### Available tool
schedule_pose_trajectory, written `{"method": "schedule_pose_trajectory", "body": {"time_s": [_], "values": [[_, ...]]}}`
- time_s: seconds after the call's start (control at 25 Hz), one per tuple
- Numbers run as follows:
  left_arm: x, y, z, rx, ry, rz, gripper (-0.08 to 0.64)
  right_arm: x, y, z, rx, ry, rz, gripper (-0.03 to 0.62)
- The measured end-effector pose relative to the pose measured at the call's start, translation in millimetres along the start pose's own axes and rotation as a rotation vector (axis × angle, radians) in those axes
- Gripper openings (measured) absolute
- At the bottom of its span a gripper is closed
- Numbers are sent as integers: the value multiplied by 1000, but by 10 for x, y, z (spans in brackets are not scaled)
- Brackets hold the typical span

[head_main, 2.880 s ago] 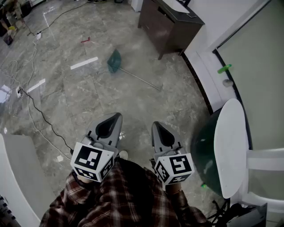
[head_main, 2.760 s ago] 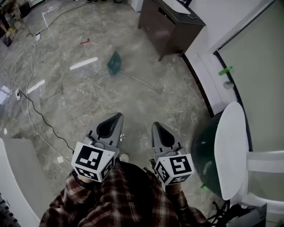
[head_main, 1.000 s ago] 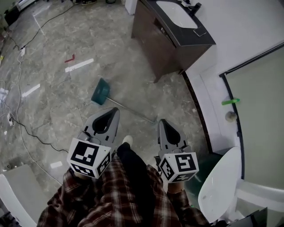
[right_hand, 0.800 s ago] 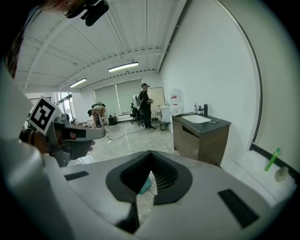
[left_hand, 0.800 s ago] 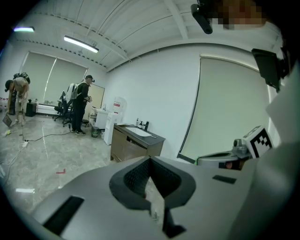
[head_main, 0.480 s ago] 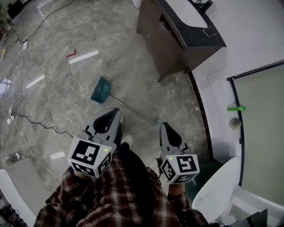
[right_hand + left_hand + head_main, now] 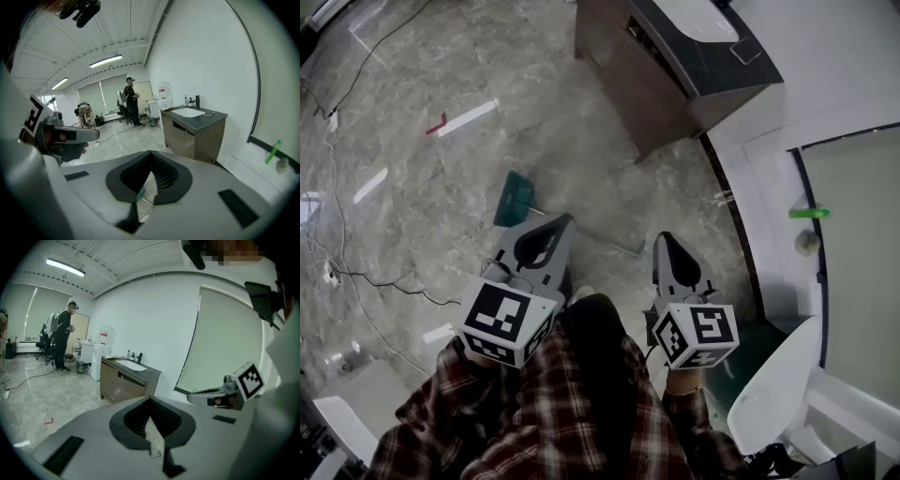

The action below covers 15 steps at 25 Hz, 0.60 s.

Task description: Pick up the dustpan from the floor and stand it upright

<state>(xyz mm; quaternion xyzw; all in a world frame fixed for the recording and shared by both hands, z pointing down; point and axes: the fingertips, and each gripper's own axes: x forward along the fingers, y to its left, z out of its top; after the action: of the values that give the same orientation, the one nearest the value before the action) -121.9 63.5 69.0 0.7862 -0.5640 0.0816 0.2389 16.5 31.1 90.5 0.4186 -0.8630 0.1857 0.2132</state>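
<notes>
Dustpan [image 7: 514,197] lies flat on the floor just ahead of the left claw [image 7: 563,218], its long handle [image 7: 617,247] trailing toward the right claw [image 7: 664,236]. Both claws are closed and empty, so open one, then pinch that handle. Mind the vanity cabinet [image 7: 656,84] beyond and the toilet [image 7: 773,389] at right.

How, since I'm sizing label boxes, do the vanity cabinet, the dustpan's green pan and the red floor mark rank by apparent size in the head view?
1. Vanity cabinet, by far the largest.
2. Dustpan's green pan.
3. Red floor mark, smallest.
</notes>
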Motion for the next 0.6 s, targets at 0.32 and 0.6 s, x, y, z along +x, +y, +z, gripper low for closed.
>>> {"method": "schedule_pose_trajectory", "body": {"time_s": [0.32, 0.6], "values": [[565, 51, -77, -14, 59, -73, 2, 244, -260, -35, 70, 6, -91, 11], [1003, -93, -152, -22, 93, -96, 2, 247, -749, -137, 164, 14, -169, 11]]}}
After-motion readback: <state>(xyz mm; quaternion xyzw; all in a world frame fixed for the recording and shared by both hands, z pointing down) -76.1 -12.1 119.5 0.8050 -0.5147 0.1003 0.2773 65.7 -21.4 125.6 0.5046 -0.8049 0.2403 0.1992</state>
